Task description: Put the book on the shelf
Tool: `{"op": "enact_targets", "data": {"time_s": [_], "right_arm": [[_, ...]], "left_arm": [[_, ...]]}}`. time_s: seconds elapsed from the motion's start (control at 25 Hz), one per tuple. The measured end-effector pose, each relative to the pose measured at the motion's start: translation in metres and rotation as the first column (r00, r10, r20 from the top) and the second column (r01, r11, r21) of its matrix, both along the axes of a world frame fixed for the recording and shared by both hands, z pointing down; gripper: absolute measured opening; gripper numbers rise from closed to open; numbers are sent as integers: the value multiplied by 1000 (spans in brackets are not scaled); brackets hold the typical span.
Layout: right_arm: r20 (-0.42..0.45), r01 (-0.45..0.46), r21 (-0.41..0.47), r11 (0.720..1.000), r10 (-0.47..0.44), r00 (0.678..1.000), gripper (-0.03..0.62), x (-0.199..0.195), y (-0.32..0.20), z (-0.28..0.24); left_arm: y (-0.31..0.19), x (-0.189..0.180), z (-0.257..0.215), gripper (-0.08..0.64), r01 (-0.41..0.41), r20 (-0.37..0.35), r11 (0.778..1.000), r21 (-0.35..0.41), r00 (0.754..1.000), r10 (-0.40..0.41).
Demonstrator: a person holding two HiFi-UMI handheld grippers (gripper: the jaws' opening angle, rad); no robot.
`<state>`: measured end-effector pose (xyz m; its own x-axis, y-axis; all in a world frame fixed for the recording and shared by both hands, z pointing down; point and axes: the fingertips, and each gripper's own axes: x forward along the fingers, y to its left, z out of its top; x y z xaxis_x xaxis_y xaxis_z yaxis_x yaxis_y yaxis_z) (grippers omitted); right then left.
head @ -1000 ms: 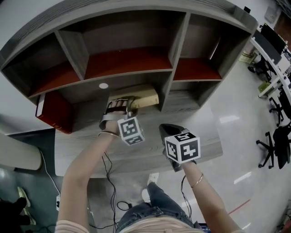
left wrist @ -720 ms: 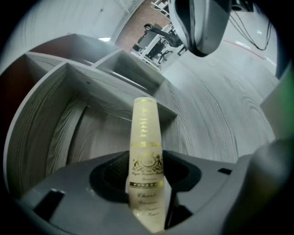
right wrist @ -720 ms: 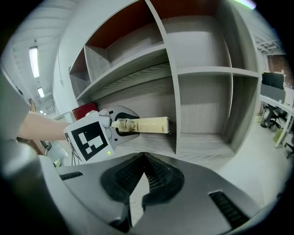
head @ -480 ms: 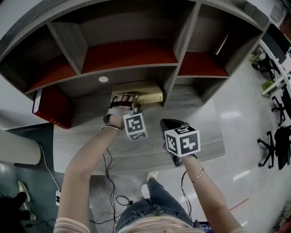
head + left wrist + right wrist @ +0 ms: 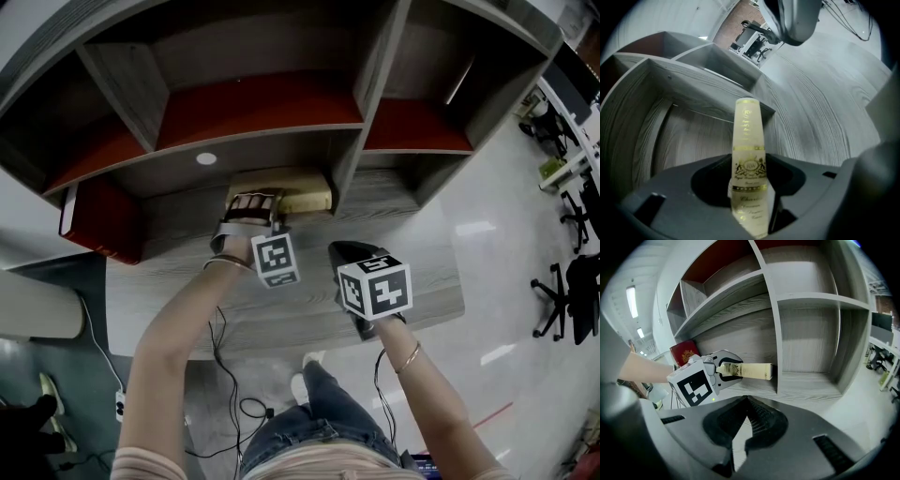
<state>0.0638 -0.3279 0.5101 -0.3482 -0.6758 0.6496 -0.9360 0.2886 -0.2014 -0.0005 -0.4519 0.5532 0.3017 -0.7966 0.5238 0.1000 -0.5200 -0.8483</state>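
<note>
Grey wood grain covers the shelf [image 5: 272, 141] and the desk [image 5: 403, 286] under it, with office floor and chairs seen off to the right; since a second ago the left gripper [image 5: 251, 202] has been lowered a little, and the cream book [image 5: 298, 190] has been carried down with it inside the lower middle compartment; the right gripper [image 5: 349, 261] has also sunk slightly over the desk.

The book is clamped at its near end between the left jaws, spine toward the camera in the left gripper view; it is held roughly level, its far end just beside the upright divider; whether its underside already touches the compartment floor cannot be told. The right jaws are drawn nearly together with nothing between them.

The placing is judged close to done; only the setting down and the release seem left.

A red book [image 5: 103, 220] is stood in the lower left compartment; nothing is seen in the lower right one, nor in the red-lined compartments above.
</note>
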Motion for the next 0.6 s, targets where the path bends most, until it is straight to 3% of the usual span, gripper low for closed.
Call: {"op": "enact_targets", "data": {"time_s": [0.32, 0.6], "right_arm": [[2, 8, -13, 1000, -8, 1000, 9, 0, 1, 5], [4, 14, -33, 999, -14, 1000, 9, -4, 2, 12]], "left_arm": [[7, -1, 18, 217, 5, 53, 995, -103, 999, 1], [15, 2, 32, 235, 27, 79, 967, -253, 997, -8]]}}
